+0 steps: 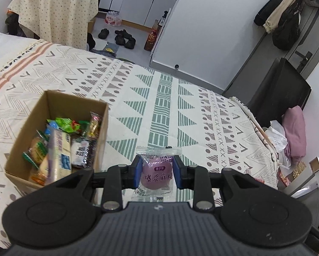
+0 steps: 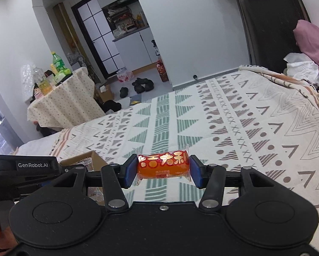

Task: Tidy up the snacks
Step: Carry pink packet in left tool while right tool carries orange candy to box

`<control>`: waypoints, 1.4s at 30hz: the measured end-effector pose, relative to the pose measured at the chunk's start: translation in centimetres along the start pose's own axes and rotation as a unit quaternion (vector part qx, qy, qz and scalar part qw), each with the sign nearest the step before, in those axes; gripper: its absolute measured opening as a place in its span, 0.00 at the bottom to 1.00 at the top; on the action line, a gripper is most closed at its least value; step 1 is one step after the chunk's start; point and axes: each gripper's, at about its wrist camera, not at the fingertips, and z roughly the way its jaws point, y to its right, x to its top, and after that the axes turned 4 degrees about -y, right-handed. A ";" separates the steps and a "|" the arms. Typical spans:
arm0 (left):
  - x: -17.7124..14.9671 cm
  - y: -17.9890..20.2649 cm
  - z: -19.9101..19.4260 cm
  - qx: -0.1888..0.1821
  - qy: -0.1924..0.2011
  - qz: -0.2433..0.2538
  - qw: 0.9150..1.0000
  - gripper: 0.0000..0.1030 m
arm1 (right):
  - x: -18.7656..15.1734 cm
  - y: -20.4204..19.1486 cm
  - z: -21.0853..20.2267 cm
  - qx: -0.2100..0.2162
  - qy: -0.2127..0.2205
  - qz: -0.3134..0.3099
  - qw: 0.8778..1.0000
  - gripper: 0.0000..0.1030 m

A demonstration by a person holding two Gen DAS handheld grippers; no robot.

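Left wrist: jaws clamp purple snack packet (image 1: 156,170); right jaws seemingly pinch orange roll (image 2: 163,166).

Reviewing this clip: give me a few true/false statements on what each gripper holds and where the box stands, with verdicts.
1. The left gripper grips a purple snack packet. True.
2. The right gripper is open with nothing in it. False: it is shut on an orange-red snack roll, one blue pad at each end.
3. The cardboard box already holds several wrapped snacks. True.
4. The box stands on the small round table. False: it stands on the patterned bedspread.
5. In the left wrist view the box lies to the right of the purple packet. False: it lies to its left.
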 end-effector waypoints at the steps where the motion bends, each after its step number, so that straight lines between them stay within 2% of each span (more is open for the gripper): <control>1: 0.2 -0.2 -0.3 0.000 0.002 0.000 1.000 0.29 | 0.1 -0.3 -0.1 0.002 0.001 -0.001 1.000 0.49; 16: 3.0 -4.8 -2.3 0.008 0.024 -0.015 1.000 0.29 | 0.8 -4.6 0.9 0.026 0.004 -0.018 0.999 0.49; 29: 5.4 -11.7 -1.5 0.027 0.025 -0.061 0.997 0.29 | 1.0 -9.0 3.4 0.048 -0.009 -0.046 0.998 0.49; 34: 5.7 -14.5 -0.8 0.038 0.015 -0.084 0.996 0.29 | 0.8 -11.0 4.8 0.066 -0.020 -0.054 0.996 0.49; 42: 4.6 -17.5 1.2 0.031 -0.021 -0.115 0.993 0.28 | -0.2 -14.5 7.2 0.089 -0.048 -0.071 0.992 0.49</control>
